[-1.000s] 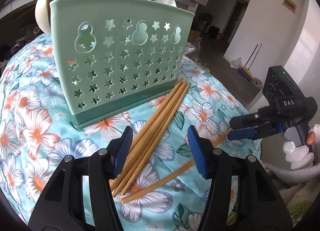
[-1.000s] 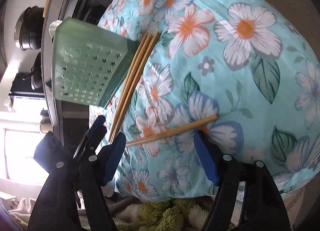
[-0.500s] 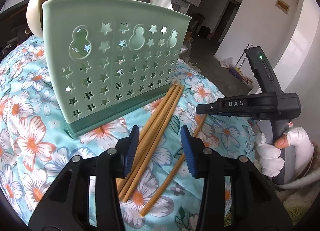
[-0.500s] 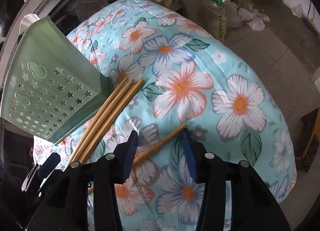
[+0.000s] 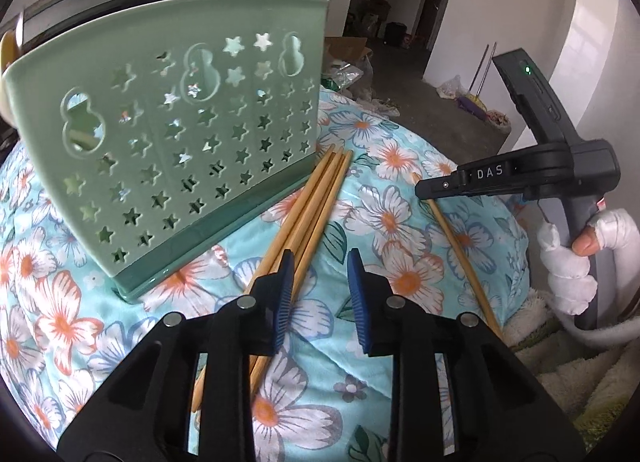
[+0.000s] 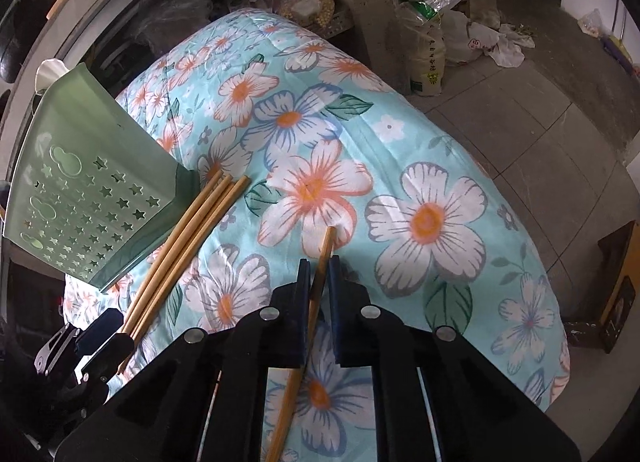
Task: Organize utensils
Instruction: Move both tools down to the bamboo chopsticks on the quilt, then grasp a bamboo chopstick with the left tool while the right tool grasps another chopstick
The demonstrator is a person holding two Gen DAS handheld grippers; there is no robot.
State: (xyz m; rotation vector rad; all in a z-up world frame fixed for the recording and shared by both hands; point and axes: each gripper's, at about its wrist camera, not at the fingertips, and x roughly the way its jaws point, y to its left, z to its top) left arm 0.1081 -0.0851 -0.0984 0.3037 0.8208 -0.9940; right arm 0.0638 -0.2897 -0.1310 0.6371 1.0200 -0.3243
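We close the right gripper [image 6: 318,276] on the lone chopstick [image 6: 323,258], nipping it near one end. Left gripper [image 5: 316,294] closing beside the bundle [image 5: 316,201], not yet pinching; bundle's far ends abut the holder [image 5: 168,149]. Cloth [image 6: 424,217] drops off just right; room overhead.
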